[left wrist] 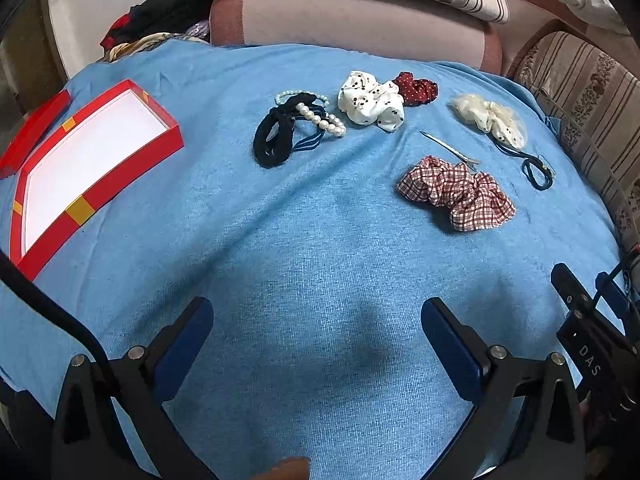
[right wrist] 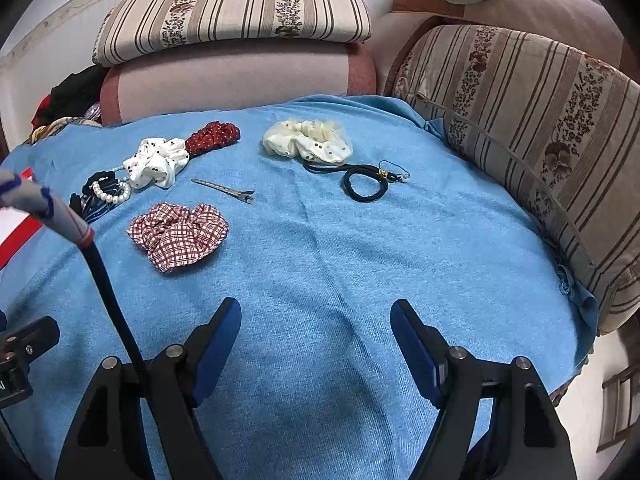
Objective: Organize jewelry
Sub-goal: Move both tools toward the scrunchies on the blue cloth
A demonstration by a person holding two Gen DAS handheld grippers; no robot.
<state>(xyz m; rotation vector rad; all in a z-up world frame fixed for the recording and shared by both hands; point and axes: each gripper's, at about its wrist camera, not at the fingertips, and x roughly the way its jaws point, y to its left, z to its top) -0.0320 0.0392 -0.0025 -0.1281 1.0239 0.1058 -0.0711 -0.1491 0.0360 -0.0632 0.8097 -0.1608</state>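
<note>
- Left wrist view: the left gripper point(left wrist: 316, 324) hovers over a blue knit cloth point(left wrist: 312, 248), its blue-padded fingers point(left wrist: 192, 344) wide apart and holding nothing.
- Far left on the cloth sits an open red box point(left wrist: 120, 176) with a white floor and nothing inside, a likely home for the pieces.
- Mid-cloth, a pearl bracelet point(left wrist: 320, 118) lies tangled over black hair ties point(left wrist: 276, 140); the beads look hard and slippery, so a pinch across the strand seems safest.
- Beside them rest a white dotted scrunchie point(left wrist: 372, 102) touching a dark red one point(left wrist: 416, 86), both apparently soft, light and forgiving of any grip on a fold.
- The right gripper's body point(left wrist: 588, 332) shows at the right edge.
- Right wrist view: the right gripper point(right wrist: 316, 328) also hangs with fingers point(right wrist: 412, 344) spread and nothing between them.
- Nearest ahead lies a red checked scrunchie point(right wrist: 180, 236), bunched cloth that should squash easily.
- Just beyond, a thin metal hair clip point(right wrist: 224, 191) lies flat; stiff and low, it probably needs a pinch across its narrow sides.
- Further right, a cream scrunchie point(right wrist: 308, 142) lies just beside a black cord loop with a gold charm point(right wrist: 368, 186), limp and likely to dangle.
- Striped cushions point(right wrist: 532, 120) ring the cloth.
</note>
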